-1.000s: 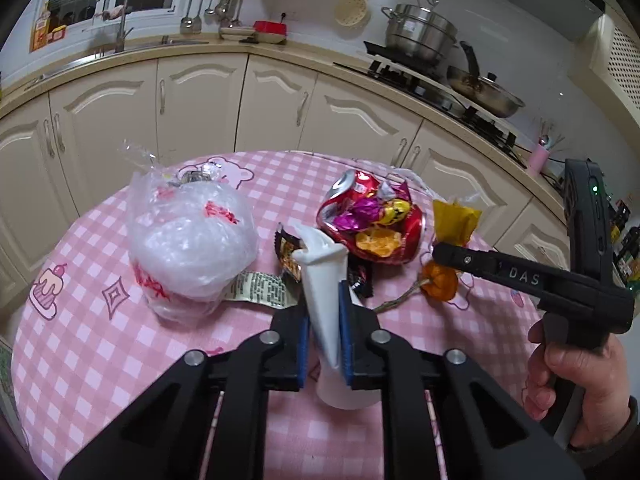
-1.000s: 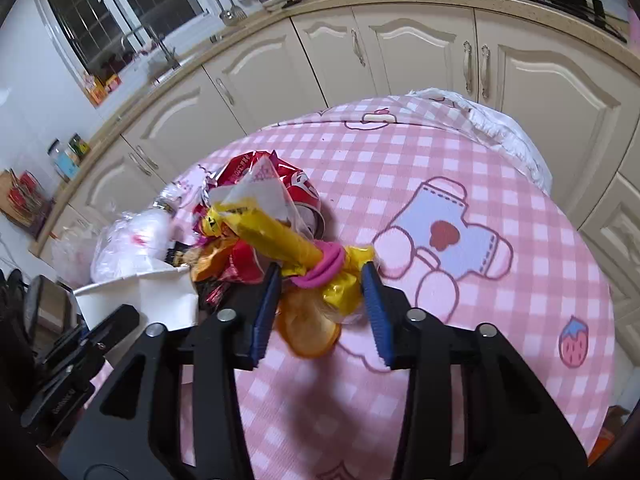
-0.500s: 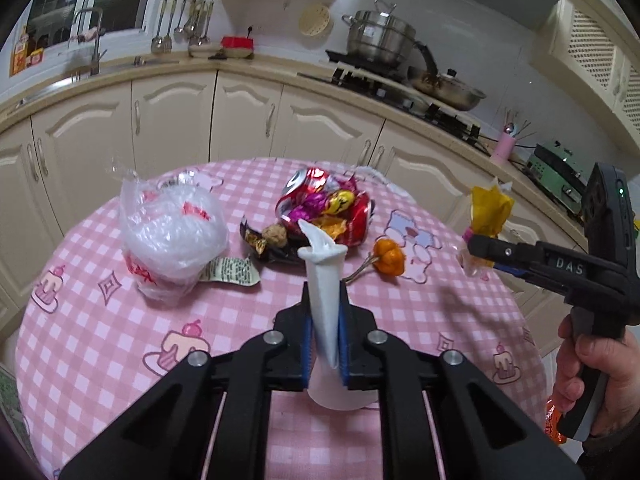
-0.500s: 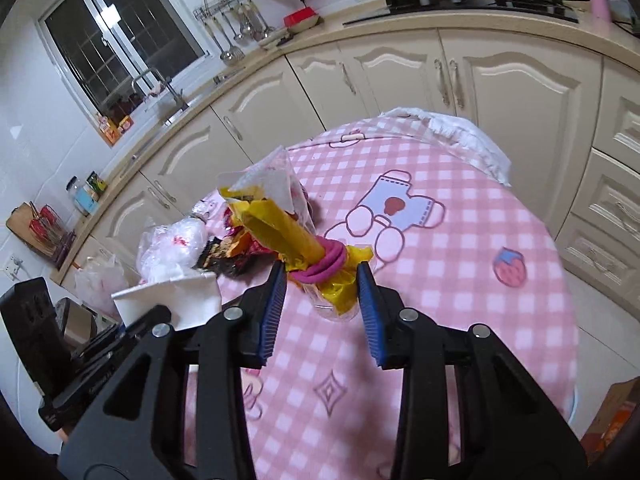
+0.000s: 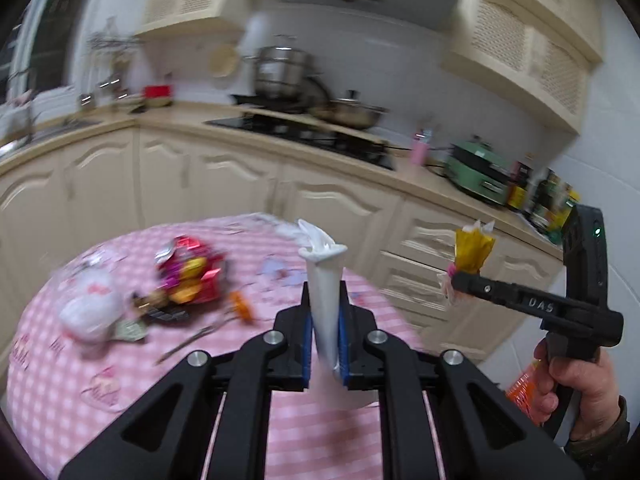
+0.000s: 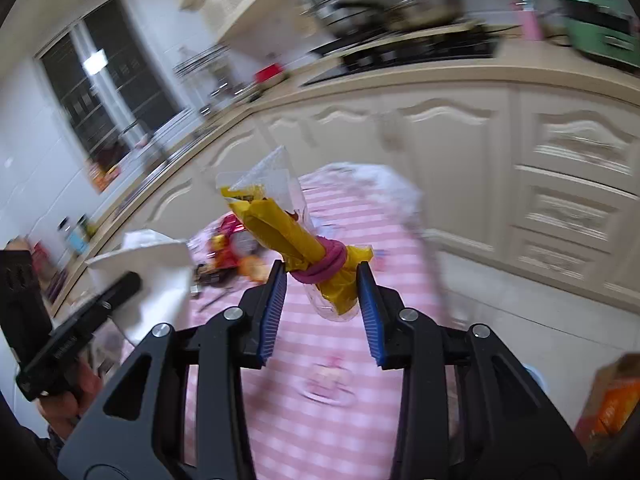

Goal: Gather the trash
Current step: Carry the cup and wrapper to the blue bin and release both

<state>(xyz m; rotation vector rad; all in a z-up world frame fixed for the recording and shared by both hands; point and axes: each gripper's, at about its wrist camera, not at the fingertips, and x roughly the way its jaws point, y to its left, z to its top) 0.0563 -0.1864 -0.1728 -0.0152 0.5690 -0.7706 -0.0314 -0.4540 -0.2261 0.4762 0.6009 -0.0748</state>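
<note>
Left wrist view: the left tool (image 5: 325, 320) clamps a crushed white paper cup (image 5: 324, 276), upright above the pink-checked bench (image 5: 60, 380); wrappers (image 5: 188, 276) lie ahead to its left.

Right wrist view: the right tool (image 6: 322, 300) grips a yellow wrapper bundle (image 6: 304, 248) tied with a pink band, above the bench's edge.

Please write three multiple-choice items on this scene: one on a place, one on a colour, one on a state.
1. Where is the red snack bag?
A. on the pink checked table
B. on the counter
C. in a gripper

2. What colour band wraps the yellow packet?
A. green
B. pink
C. black

3. How is the left gripper?
A. open, empty
B. shut on the white paper cup
C. out of view

Answers:
1 A, it lies among the litter on the cloth.
2 B, a pink band circles the packet held in the right gripper.
3 B, both pads press the flattened cup.
</note>
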